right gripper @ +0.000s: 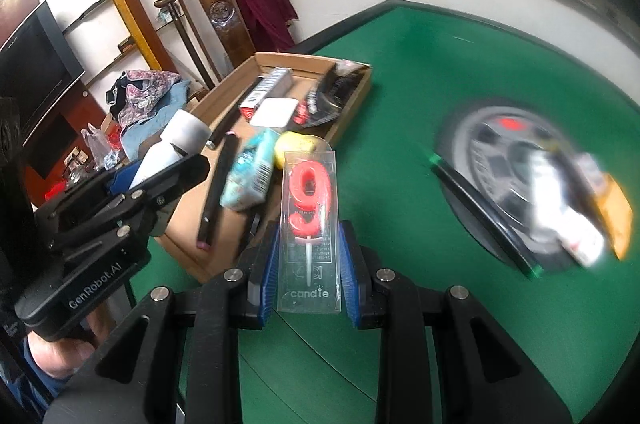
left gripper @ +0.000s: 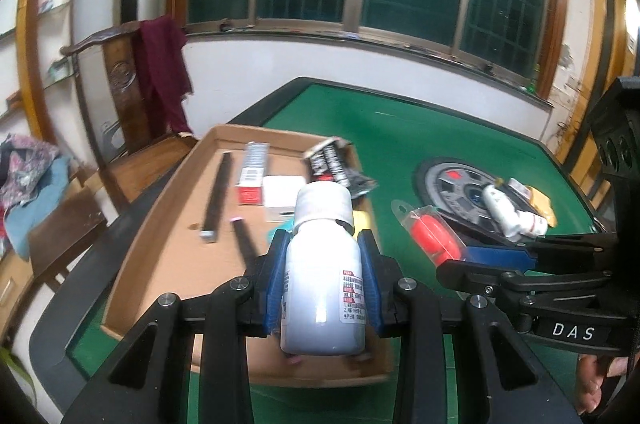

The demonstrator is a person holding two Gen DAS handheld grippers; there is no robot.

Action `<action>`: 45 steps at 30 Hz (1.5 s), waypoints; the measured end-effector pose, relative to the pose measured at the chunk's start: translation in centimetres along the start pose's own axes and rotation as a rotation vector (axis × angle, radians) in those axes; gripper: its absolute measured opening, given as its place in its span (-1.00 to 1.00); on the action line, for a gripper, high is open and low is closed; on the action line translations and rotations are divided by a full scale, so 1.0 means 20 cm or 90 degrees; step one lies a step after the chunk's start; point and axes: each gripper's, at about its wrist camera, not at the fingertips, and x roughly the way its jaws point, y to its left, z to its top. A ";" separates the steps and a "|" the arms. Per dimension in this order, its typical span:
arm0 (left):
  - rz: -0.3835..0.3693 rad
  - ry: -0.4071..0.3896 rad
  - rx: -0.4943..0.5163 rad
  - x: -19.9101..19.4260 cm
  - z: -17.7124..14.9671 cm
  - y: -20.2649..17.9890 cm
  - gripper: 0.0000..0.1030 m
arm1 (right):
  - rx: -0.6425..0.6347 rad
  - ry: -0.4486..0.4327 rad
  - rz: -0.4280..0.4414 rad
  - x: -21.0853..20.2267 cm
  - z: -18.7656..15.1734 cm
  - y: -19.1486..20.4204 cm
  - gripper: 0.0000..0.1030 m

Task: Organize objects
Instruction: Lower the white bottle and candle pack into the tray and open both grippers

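My left gripper [left gripper: 324, 252] is shut on a white plastic bottle [left gripper: 322, 284] with a ribbed white cap, held above the near end of a shallow cardboard box [left gripper: 152, 240]. That bottle [right gripper: 168, 148] and the left gripper [right gripper: 160, 180] also show at the left of the right wrist view. My right gripper [right gripper: 308, 248] is shut on a clear packet holding a red number-nine candle [right gripper: 309, 200], over the green table just right of the box [right gripper: 352, 104]. The candle packet [left gripper: 434, 240] and the right gripper [left gripper: 504, 256] appear at the right of the left wrist view.
The box holds dark sticks [left gripper: 218, 196], a red-ended carton [left gripper: 253, 172], a white pack [left gripper: 282, 192], a black wrapper [left gripper: 336, 164], a teal packet [right gripper: 250, 176] and a yellow thing [right gripper: 296, 144]. A white tube [left gripper: 510, 216] and yellow packet [left gripper: 540, 200] lie on the table's round hub [left gripper: 452, 184]. A wooden chair [left gripper: 124, 80] stands behind.
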 end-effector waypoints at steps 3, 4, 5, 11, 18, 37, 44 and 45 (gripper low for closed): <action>0.014 0.005 -0.013 0.03 -0.01 0.08 -0.43 | -0.013 0.010 0.006 0.07 0.04 0.07 -0.51; 0.018 0.007 -0.019 0.04 -0.02 0.10 -0.43 | -0.017 0.013 0.007 0.09 0.05 0.10 -0.51; 0.021 0.009 -0.023 0.05 -0.02 0.11 -0.43 | -0.021 0.017 0.008 0.12 0.05 0.12 -0.51; 0.041 0.018 -0.047 0.10 -0.05 0.23 -0.43 | -0.037 0.037 0.014 0.24 0.08 0.21 -0.51; 0.055 0.027 -0.057 0.14 -0.07 0.31 -0.43 | -0.041 0.051 0.012 0.32 0.10 0.25 -0.51; 0.054 0.066 -0.080 0.20 -0.11 0.40 -0.43 | -0.033 0.057 -0.018 0.57 0.30 0.30 -0.51; 0.047 0.088 -0.103 0.23 -0.12 0.44 -0.43 | -0.020 0.058 -0.029 0.63 0.35 0.31 -0.51; 0.046 0.090 -0.106 0.23 -0.12 0.44 -0.43 | -0.020 0.057 -0.029 0.64 0.36 0.32 -0.51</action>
